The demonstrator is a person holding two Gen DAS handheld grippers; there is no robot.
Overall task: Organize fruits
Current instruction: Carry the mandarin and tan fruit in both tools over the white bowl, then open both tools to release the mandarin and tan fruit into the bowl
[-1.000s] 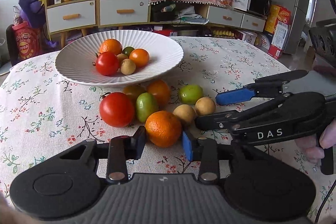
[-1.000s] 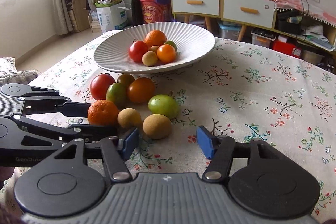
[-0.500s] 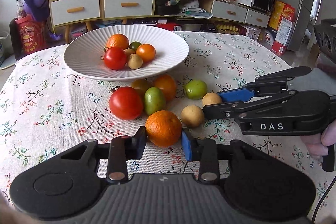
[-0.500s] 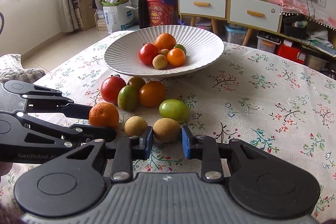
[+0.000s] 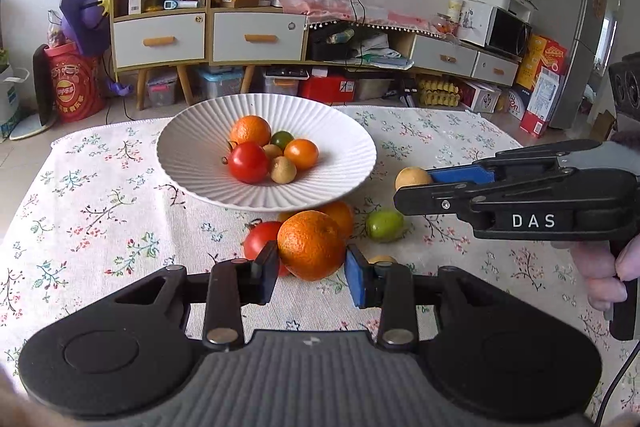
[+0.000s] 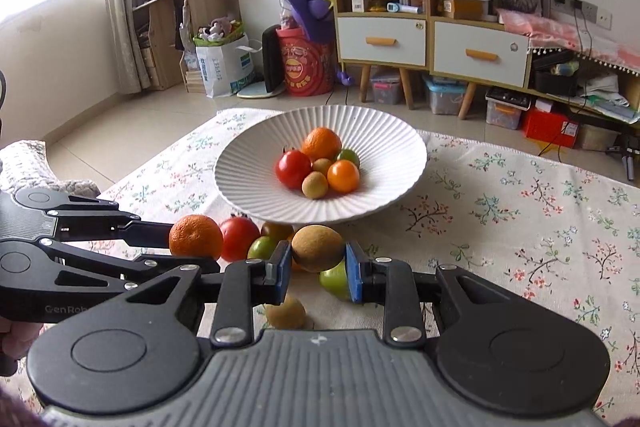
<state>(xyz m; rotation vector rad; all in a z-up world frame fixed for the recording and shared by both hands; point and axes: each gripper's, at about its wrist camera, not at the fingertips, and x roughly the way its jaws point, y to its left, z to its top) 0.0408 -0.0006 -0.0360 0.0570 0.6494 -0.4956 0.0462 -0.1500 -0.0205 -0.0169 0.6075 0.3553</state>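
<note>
Two grippers grip: left gripper (image 5: 308, 273) jaws pinch a dimpled round orange (image 5: 311, 243); right gripper (image 6: 318, 269) jaws clamp a fuzzy oval kiwi (image 6: 317, 247).

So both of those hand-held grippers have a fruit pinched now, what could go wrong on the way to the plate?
Three things, I'd guess:
1. The left hand-held gripper pinches the round orange only at its sides, so it might slip.
2. The right hand-held gripper has the brown fruit near its pad tips, a shallow hold.
3. The white plate already holds a pile; dropped fruit could roll out.
</note>
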